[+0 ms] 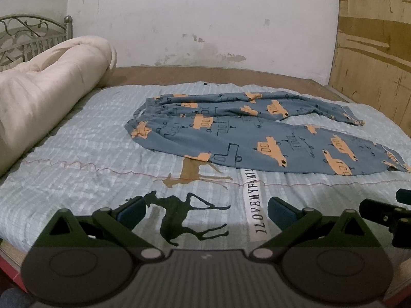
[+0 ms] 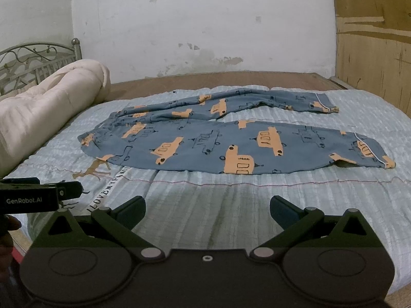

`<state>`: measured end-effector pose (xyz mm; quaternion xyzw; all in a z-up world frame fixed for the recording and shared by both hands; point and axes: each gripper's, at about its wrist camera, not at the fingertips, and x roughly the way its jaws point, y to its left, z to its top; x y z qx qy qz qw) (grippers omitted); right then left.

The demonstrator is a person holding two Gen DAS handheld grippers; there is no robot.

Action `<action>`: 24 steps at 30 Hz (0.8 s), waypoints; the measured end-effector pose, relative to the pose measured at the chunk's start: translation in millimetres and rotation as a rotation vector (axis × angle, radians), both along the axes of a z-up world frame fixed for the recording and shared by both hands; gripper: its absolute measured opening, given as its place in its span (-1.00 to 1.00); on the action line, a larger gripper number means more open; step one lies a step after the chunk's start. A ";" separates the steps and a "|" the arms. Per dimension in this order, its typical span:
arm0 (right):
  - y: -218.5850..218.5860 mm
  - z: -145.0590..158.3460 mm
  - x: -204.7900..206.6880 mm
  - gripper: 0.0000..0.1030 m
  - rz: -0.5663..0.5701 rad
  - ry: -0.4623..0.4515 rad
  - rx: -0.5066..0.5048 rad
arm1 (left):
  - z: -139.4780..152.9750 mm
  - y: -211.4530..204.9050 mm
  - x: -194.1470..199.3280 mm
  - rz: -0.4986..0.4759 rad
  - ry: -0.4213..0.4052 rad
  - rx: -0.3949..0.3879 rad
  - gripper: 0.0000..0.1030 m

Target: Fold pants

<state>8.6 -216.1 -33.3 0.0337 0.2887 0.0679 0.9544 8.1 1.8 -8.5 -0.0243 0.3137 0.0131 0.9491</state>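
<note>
Blue pants [image 1: 257,133] printed with orange cars lie spread flat on the pale blue bedspread [image 1: 77,169], waistband to the left, both legs stretching right. The near leg's cuff [image 2: 370,154] ends at the right; the far leg [image 2: 269,100] lies behind it, slightly apart. My left gripper [image 1: 206,211] hovers open over the bedspread, short of the pants, nothing between its fingers. My right gripper [image 2: 206,211] is also open and empty, in front of the near leg. In the right wrist view the left gripper [image 2: 69,190] shows at the left edge.
A rolled cream quilt [image 1: 43,97] lies along the bed's left side by a metal headboard [image 1: 33,33]. A white wall [image 1: 205,20] stands behind the bed, and a plywood panel [image 2: 375,46] at the right. The bed's near edge [image 1: 10,256] runs below the grippers.
</note>
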 end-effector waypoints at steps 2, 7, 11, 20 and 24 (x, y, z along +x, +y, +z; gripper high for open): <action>0.3 0.8 -0.4 0.99 -0.001 0.000 0.000 | -0.7 0.7 -0.4 0.000 0.001 0.001 0.99; 1.3 -3.4 0.4 0.99 0.007 0.006 0.002 | -0.7 -1.5 0.4 -0.002 0.004 0.000 0.99; 0.8 -2.9 1.8 0.99 0.007 0.008 0.003 | -0.1 -2.1 0.9 -0.002 0.005 0.001 0.99; -1.2 -2.0 1.6 0.99 0.005 0.008 0.009 | 0.2 -1.7 1.4 -0.003 0.006 0.001 0.99; -1.0 -2.3 1.6 0.99 0.005 0.008 0.008 | 0.3 -1.8 1.5 -0.003 0.007 0.001 0.99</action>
